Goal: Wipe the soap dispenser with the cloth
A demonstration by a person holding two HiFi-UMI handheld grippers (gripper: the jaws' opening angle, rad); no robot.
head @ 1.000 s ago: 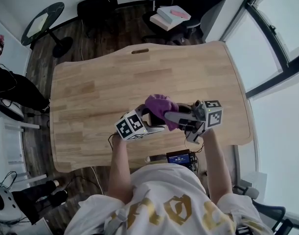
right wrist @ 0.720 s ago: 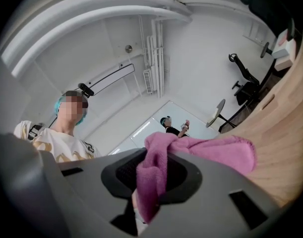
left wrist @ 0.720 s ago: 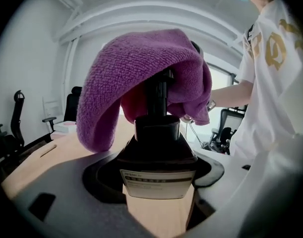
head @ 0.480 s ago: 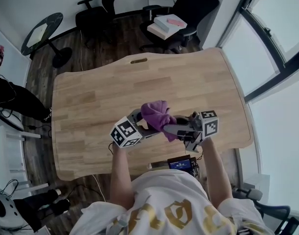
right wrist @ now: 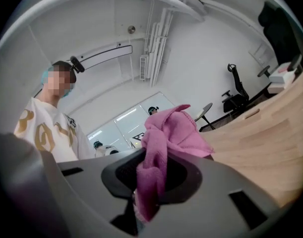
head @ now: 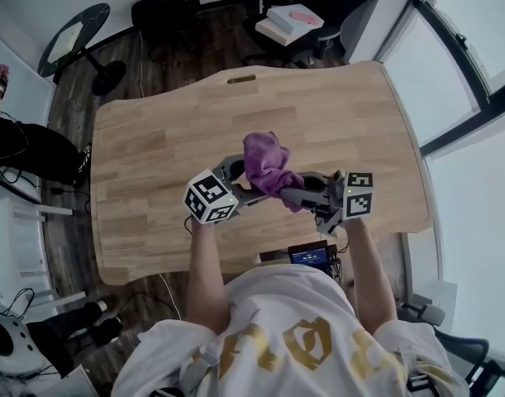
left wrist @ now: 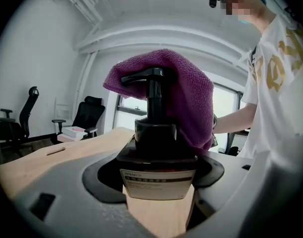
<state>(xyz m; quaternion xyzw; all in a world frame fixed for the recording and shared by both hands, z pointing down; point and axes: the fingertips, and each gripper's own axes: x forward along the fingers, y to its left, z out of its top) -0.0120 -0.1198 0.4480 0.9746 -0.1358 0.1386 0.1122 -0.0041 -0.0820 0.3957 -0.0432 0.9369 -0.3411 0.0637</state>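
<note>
Cloth [head: 264, 162], pinched in right claw [right wrist: 150, 187], now atop soap dispenser [left wrist: 158, 150] clamped in left claw [left wrist: 158, 195]

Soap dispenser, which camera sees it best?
The left gripper view. There the dark soap dispenser fills the middle, pump and label plain, clamped in the left hand-held gripper, with the purple cloth draped over its pump. In the head view the cloth hides it. The right gripper view shows just the cloth in its own jaws.
</note>
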